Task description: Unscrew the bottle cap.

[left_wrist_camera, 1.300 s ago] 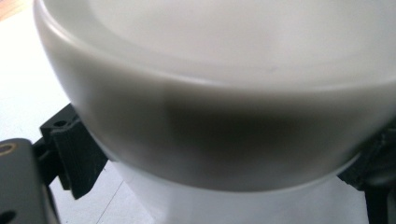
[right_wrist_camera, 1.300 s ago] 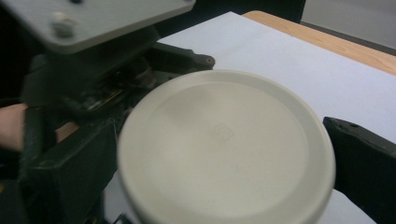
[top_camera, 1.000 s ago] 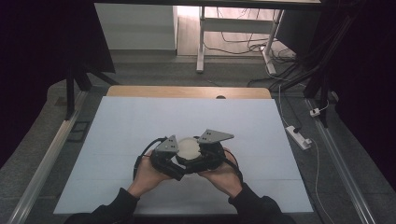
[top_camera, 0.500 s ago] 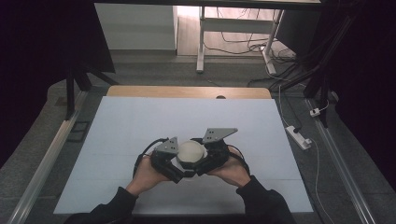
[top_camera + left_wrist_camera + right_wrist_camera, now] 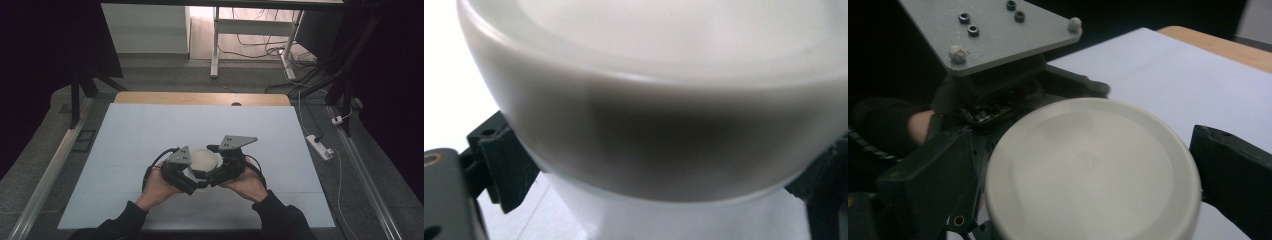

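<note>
**White round container: held between both grippers, lid on**

The white round container point(image 5: 204, 160) sat at lower centre of the high view, above the table point(image 5: 125, 130). The left gripper point(image 5: 186, 176) clamped its body; the right gripper point(image 5: 220, 172) had its jaws around the lid point(image 5: 1093, 170), contact unclear. Judged status: grasp established, lid removal outstanding.

The round lid point(image 5: 1093, 170) between the black grippers is creamy white, on a pale blue-white table point(image 5: 150, 130)
</note>
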Available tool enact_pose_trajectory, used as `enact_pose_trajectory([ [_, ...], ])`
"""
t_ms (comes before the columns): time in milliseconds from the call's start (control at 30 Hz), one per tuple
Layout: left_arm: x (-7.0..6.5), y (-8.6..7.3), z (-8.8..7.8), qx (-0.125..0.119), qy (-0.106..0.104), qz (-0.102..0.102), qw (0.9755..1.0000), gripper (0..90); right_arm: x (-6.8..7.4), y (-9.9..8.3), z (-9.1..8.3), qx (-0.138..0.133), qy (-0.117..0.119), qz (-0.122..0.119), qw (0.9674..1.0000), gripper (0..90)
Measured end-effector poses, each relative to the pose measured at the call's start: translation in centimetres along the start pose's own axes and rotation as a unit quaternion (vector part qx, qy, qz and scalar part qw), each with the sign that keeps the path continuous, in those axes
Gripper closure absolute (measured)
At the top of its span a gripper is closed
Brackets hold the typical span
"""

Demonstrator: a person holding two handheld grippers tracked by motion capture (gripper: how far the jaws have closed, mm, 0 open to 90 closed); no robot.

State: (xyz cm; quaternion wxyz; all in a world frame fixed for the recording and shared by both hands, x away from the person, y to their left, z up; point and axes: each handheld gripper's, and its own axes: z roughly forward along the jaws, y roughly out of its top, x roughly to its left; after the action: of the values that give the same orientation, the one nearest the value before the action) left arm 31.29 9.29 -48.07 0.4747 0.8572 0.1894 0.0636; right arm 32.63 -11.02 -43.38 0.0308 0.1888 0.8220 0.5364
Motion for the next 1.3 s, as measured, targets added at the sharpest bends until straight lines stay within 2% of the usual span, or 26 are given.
enact_pose_trajectory([
  [133, 0.0, 0.0, -0.1, -0.002, 0.017, -0.008, 0.9998, 7.5, 0.9, 0.0, 0.5, 0.016, -0.051, -0.007, 0.9985, 0.0],
  [233, -0.2, 0.2, -0.2, -0.001, 0.025, -0.01, 0.9996, 7.5, 1.4, -0.1, 1.0, 0.021, -0.077, -0.011, 0.9968, 1.1],
  [333, -0.3, 0.2, -0.2, -0.001, 0.029, -0.012, 0.9995, 7.5, 1.6, -0.2, 1.1, 0.016, -0.093, -0.015, 0.9954, 5.9],
  [433, -0.2, 0.2, -0.2, -0.001, 0.027, -0.012, 0.9996, 7.5, 1.5, -0.3, 1.0, 0.013, -0.092, -0.01, 0.9957, 6.7],
  [567, -0.1, 0.2, -0.2, -0.001, 0.01, -0.008, 0.9999, 7.5, 1.4, -0.3, 0.9, 0.015, -0.081, -0.015, 0.9965, 6.8],
  [600, 0.0, 0.2, -0.2, -0.002, -0.002, -0.005, 1.0, 7.5, 1.0, -0.3, 0.7, 0.015, -0.06, -0.015, 0.998, 6.9],
  [633, 0.0, 0.2, -0.2, -0.002, -0.002, -0.005, 1.0, 7.5, 0.8, -0.3, 0.6, 0.014, -0.048, -0.014, 0.9987, 6.9],
  [667, 0.0, 0.2, -0.2, -0.003, -0.016, 0.0, 0.9999, 7.5, 0.6, -0.3, 0.5, 0.013, -0.035, -0.016, 0.9992, 6.9],
  [733, 0.0, 0.2, -0.3, -0.003, -0.022, 0.003, 0.9997, 7.5, 0.2, -0.3, 0.3, 0.014, -0.005, -0.02, 0.9997, 7.0],
  [767, 0.0, 0.2, -0.3, -0.003, -0.035, 0.008, 0.9994, 7.5, 0.0, -0.3, 0.1, 0.015, 0.009, -0.024, 0.9996, 7.0],
  [833, -0.1, 0.3, -0.2, -0.004, -0.041, 0.012, 0.9991, 7.5, -0.4, -0.4, -0.1, 0.016, 0.035, -0.035, 0.9987, 7.0],
  [900, -0.2, 0.3, -0.2, -0.003, -0.049, 0.017, 0.9986, 7.5, -0.6, -0.4, -0.2, 0.02, 0.052, -0.044, 0.9975, 7.0],
  [933, -0.3, 0.4, -0.1, -0.003, -0.06, 0.023, 0.998, 7.5, -0.7, -0.4, -0.4, 0.022, 0.064, -0.052, 0.9964, 7.0],
  [967, -0.3, 0.4, -0.1, -0.003, -0.06, 0.023, 0.998, 7.5, -0.7, -0.4, -0.4, 0.022, 0.071, -0.054, 0.9957, 7.0],
  [1000, -0.4, 0.4, -0.1, -0.002, -0.071, 0.028, 0.9971, 7.5, -0.9, -0.4, -0.5, 0.024, 0.082, -0.058, 0.9946, 7.0],
  [1033, -0.4, 0.4, -0.1, -0.002, -0.071, 0.028, 0.9971, 7.5, -0.9, -0.4, -0.5, 0.024, 0.082, -0.058, 0.9946, 7.0],
  [1067, -0.4, 0.4, -0.1, -0.001, -0.074, 0.032, 0.9968, 7.5, -0.9, -0.4, -0.7, 0.026, 0.095, -0.063, 0.9932, 7.0],
  [1133, -0.5, 0.4, 0.0, 0.002, -0.072, 0.034, 0.9969, 7.5, -0.9, -0.5, -0.7, 0.028, 0.095, -0.064, 0.993, 6.9],
  [1200, -0.4, 0.4, 0.0, 0.001, -0.064, 0.028, 0.9975, 7.5, -0.7, -0.4, -0.6, 0.032, 0.083, -0.068, 0.9938, 6.6],
  [1267, -0.4, 0.4, -0.1, -0.002, -0.058, 0.024, 0.9981, 7.5, -0.5, -0.3, -0.6, 0.025, 0.06, -0.059, 0.9962, 5.5],
  [1300, -0.2, 0.4, -0.3, -0.006, -0.047, 0.017, 0.9987, 7.4, -0.3, -0.1, -0.6, 0.018, 0.052, -0.055, 0.9969, 3.4],
])
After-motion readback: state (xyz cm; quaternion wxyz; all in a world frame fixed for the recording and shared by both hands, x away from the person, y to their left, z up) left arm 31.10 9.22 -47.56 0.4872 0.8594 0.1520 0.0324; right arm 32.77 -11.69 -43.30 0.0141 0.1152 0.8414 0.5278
